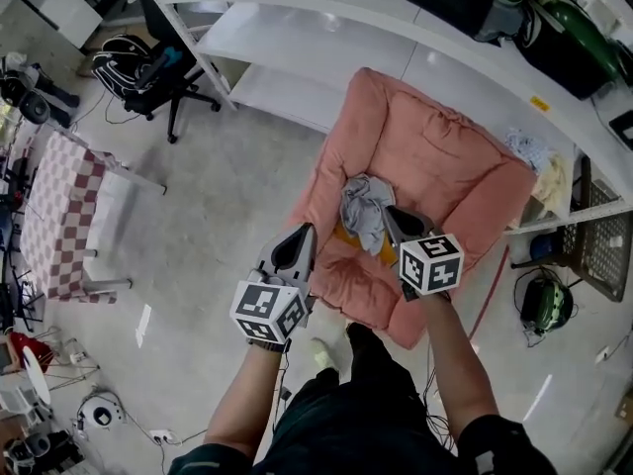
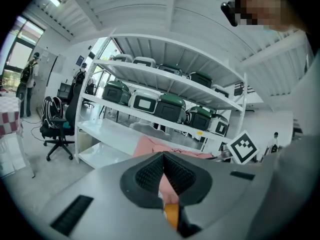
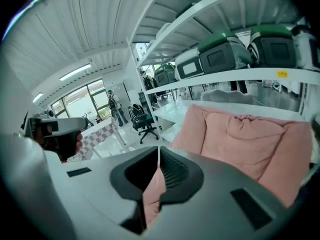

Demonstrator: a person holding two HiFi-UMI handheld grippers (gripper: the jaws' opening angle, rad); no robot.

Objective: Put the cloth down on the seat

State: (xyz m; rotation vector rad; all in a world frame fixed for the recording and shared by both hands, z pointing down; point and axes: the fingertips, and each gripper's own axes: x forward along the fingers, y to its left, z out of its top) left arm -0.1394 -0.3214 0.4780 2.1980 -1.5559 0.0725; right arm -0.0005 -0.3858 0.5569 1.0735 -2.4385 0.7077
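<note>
The grey crumpled cloth (image 1: pixel 364 209) is lying in one heap roughly in the middle of the pink padded cushion seat (image 1: pixel 435 156), and neither of my claws has hold of it. A yellow-orange patch (image 1: pixel 345 234) peeks out from under its 7 o'clock edge, no idea what that is.

My right claw (image 1: pixel 389 213) sits just at the cloth's 4 o'clock side. Its jaws are pinched together with nothing between them; only pink cushion shows past them. My left claw (image 1: pixel 306 232) is out at the cloth's 8 o'clock, over the seat's edge, also closed up and empty.

That makes two claws, one cloth and one seat. Each claw has one marker cube (image 1: pixel 431 263) with black-and-white square patterns, no letters.

White shelving (image 1: pixel 297 43) runs across at 12 o'clock of the seat. There's one small yellow sticker (image 1: pixel 539 103) on a shelf edge, but the print is too small to read. The green-lidded cases (image 2: pixel 169 107) on the shelves overlap too much for a proper count.

One black office chair (image 1: pixel 148 67) stands at 10 o'clock, and one red-and-white checked table (image 1: pixel 59 216) at 9 o'clock.
</note>
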